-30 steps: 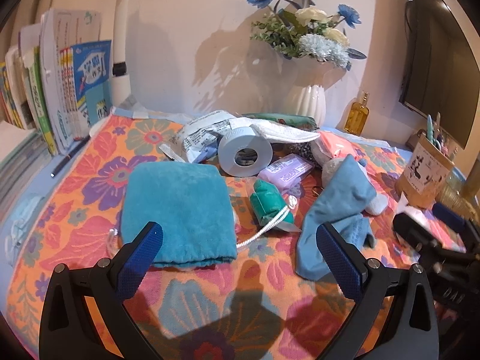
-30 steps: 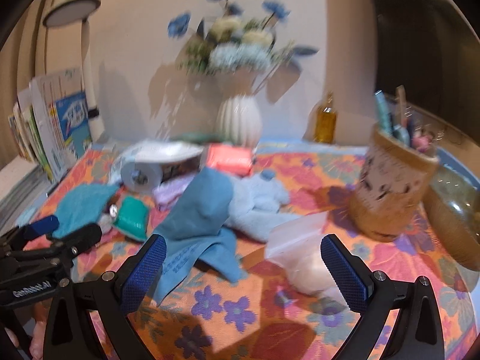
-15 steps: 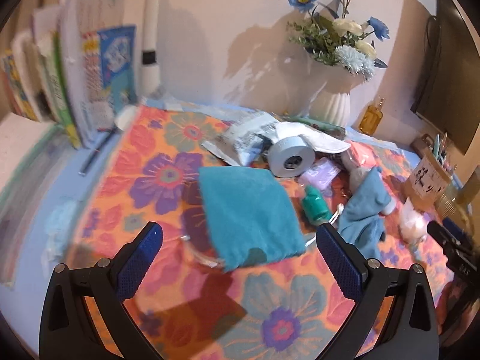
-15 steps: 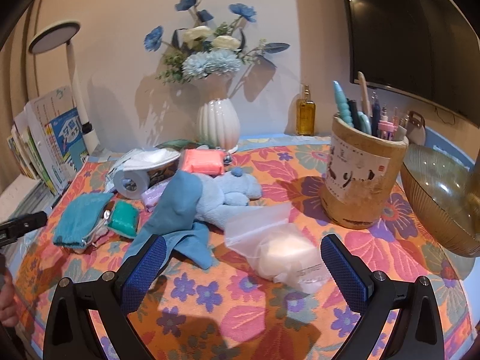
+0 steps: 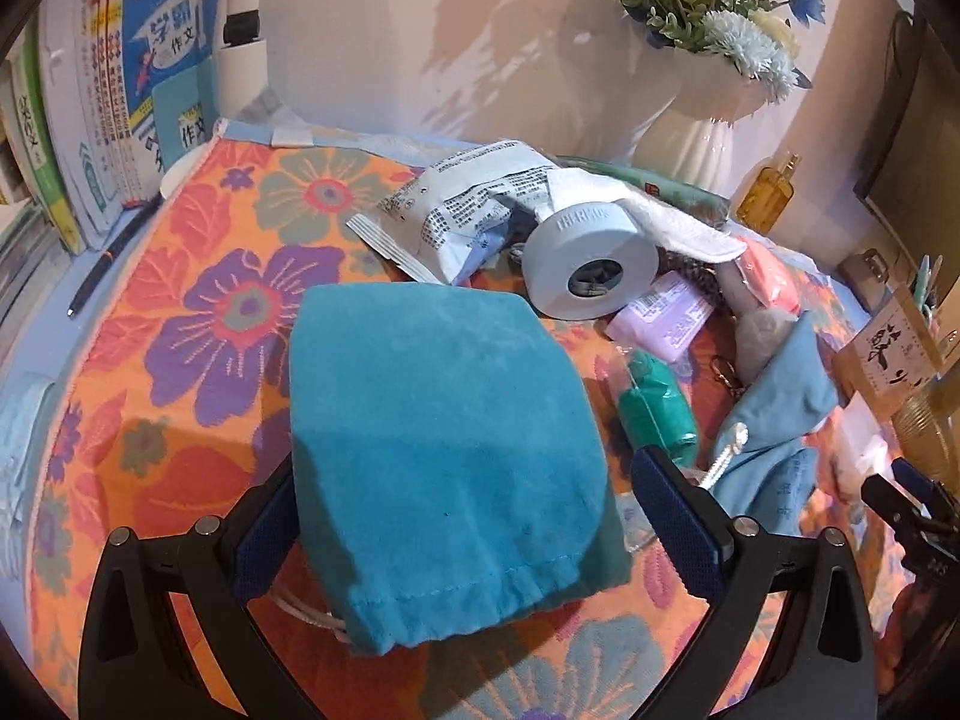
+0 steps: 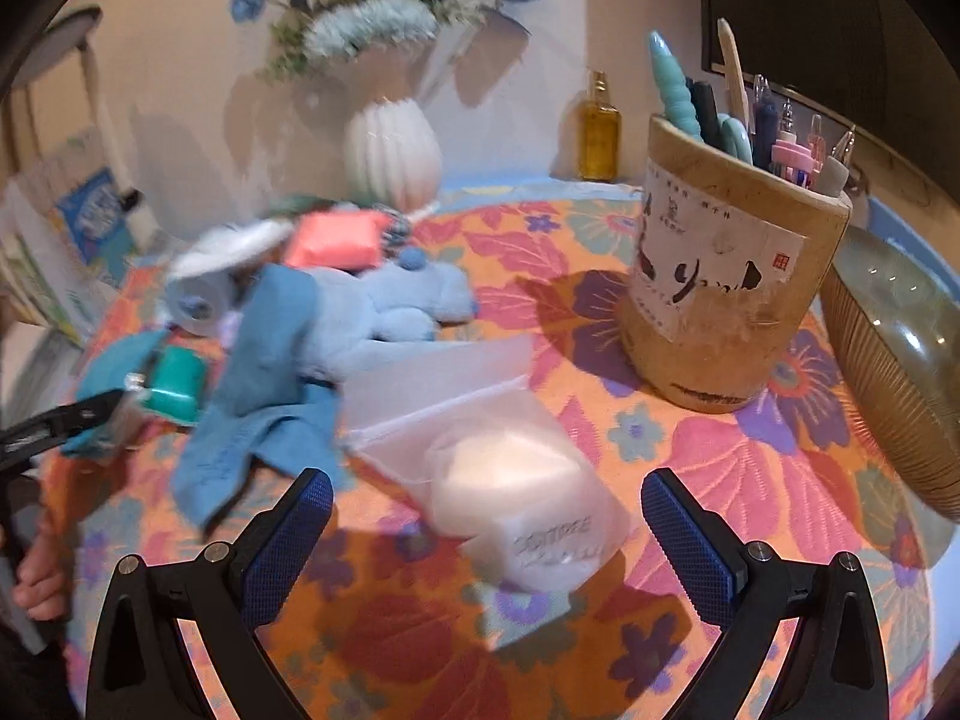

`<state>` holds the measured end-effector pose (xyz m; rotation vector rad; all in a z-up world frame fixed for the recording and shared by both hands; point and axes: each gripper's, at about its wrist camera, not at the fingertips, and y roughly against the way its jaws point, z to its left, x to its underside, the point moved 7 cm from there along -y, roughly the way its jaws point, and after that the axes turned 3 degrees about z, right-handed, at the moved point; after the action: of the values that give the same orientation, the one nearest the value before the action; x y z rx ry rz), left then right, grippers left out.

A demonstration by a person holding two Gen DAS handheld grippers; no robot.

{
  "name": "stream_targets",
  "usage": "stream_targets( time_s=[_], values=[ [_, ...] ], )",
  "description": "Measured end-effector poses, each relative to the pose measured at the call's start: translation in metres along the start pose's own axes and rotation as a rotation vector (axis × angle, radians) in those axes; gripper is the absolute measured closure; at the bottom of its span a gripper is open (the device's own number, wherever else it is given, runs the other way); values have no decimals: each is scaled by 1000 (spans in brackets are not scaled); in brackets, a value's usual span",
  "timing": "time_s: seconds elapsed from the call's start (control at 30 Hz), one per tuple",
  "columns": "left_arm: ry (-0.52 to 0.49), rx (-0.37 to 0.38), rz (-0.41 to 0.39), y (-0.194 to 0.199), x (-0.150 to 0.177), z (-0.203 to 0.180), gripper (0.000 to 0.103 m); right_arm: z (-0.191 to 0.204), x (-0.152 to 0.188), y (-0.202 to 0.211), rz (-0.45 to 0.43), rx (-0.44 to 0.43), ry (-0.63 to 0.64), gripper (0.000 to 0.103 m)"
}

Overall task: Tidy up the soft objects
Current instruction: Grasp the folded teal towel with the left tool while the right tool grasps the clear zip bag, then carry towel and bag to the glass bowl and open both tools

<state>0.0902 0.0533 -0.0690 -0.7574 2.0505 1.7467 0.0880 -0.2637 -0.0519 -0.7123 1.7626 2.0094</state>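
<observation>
Near the front edge of the flowered cloth (image 5: 198, 324) | teal pouch (image 5: 444, 450) is straddled by the left gripper (image 5: 474, 516), spread wide, nothing grasped | right gripper (image 6: 486, 540) likewise released, over the clear bag (image 6: 510, 480) | step judged: reaching for pouch | next: descent and closure on its hem are called for
</observation>
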Motion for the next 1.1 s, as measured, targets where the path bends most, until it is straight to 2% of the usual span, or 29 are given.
stream_targets(
  time_s=[0.07, 0.1, 0.2, 0.27, 0.37, 0.43, 0.53, 0.63, 0.7, 0.8, 0.93, 1.0, 1.1],
  values=[
    [11, 37, -5, -2, 0, 0, 29, -4, 0, -9, 21, 9, -18, 0],
    [21, 45, 0, -5, 0, 2, 30, -7, 0, -13, 33, 15, -28, 5],
    [58, 59, -21, -1, -3, 8, 43, -10, 3, -22, 75, 14, -34, 40],
    [70, 66, -58, 8, -4, 9, 47, -9, 3, -25, 79, 31, -22, 46],
    [84, 93, -98, 27, -4, 10, 50, -4, 1, -13, 12, 41, 9, 48],
    [99, 150, -139, 47, -7, 10, 50, -3, -1, -5, -30, 45, 6, 49],
    [101, 225, -206, 83, -16, 7, 50, -5, -4, 12, -74, -2, -26, 49],
    [84, 278, -235, 106, -24, -2, 50, -4, -8, 27, -110, -18, -32, 49],
    [79, 292, -236, 110, -25, -9, 49, -3, -10, 37, -130, -20, -26, 49],
    [69, 258, -198, 97, -16, -18, 49, -3, -8, 42, -138, -21, -22, 49],
    [91, 370, -207, 99, -6, -38, 50, -11, -2, 53, -148, -4, -15, 49],
    [48, 407, -227, 111, -10, -59, 50, -16, -6, 64, -176, -2, -14, 49],
    [-22, 420, -253, 127, -17, -92, 50, -31, -14, 85, -223, 37, -29, 49]
  ],
)
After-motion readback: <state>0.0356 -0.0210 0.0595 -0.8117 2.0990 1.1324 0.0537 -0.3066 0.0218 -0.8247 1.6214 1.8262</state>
